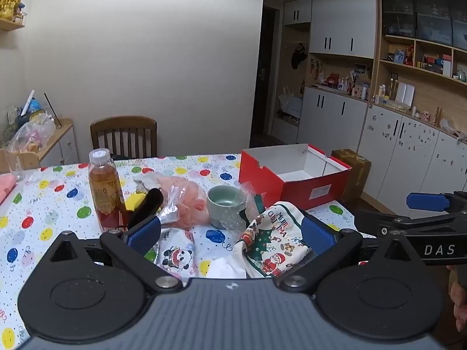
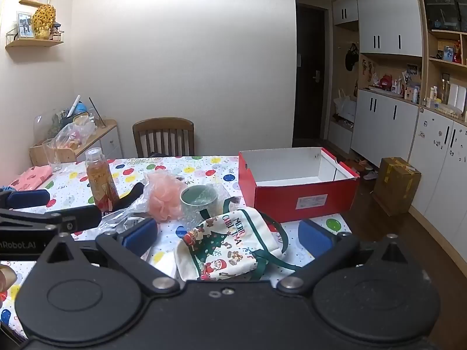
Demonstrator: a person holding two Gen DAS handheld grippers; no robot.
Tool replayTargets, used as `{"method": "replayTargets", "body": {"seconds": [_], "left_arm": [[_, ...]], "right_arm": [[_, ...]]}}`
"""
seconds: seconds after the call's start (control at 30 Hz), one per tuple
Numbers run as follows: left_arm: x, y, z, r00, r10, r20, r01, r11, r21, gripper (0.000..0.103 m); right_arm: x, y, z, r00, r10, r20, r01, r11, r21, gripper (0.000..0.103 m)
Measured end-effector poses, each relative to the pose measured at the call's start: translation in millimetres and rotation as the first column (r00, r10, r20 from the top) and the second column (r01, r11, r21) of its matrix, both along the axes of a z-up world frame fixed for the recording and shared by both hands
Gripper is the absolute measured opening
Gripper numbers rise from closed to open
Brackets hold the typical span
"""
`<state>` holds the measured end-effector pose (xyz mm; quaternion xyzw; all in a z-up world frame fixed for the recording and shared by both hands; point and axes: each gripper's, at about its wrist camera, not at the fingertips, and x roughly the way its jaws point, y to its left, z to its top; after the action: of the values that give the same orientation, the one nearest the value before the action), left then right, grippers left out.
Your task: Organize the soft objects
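A white Christmas cloth bag (image 1: 273,240) (image 2: 230,245) with green straps lies crumpled at the table's near edge. My left gripper (image 1: 230,237) is open and empty above the table; the bag lies by its right finger. My right gripper (image 2: 227,237) is open, with the bag between its fingers but apart from both. A pink mesh bath sponge (image 1: 186,201) (image 2: 163,195) lies in clear plastic behind. A panda-print packet (image 1: 176,258) and a white tissue (image 1: 226,267) lie near the left gripper. An empty red shoebox (image 1: 294,175) (image 2: 294,180) stands at the back right.
A tea bottle (image 1: 105,189) (image 2: 100,179), a green cup (image 1: 226,204) (image 2: 198,199) in bubble wrap, a black object (image 1: 147,207) and a yellow item (image 1: 136,201) stand among the soft things. A chair (image 2: 163,137) is behind the table; a cardboard box (image 2: 395,185) is on the floor.
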<state>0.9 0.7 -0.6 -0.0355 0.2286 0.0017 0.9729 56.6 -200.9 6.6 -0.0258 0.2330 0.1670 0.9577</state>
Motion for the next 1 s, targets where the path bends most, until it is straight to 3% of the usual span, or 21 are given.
{"method": "replayTargets", "body": {"seconds": [0.17,0.33,0.47,1.0], "left_arm": [[2,7,0,1.000,0.002,-0.020,-0.003,0.999,-0.035,0.103],[6,13,2,0.999,0.013,-0.031,-0.013,1.000,-0.010,0.103],[-2,1,3,1.000,0.013,0.012,-0.014,1.000,0.019,0.103],[-1,7,2,1.000,0.011,0.023,-0.011,1.000,-0.008,0.103]], "right_arm": [[-1,0,0,1.000,0.004,0.003,-0.004,1.000,0.006,0.103],[-1,1,0,1.000,0.008,-0.001,-0.008,1.000,0.006,0.103],[-4,-3,1,1.000,0.010,0.013,-0.010,1.000,0.007,0.103],[-6,2,2,1.000,0.005,0.011,-0.005,1.000,0.003,0.103]]}}
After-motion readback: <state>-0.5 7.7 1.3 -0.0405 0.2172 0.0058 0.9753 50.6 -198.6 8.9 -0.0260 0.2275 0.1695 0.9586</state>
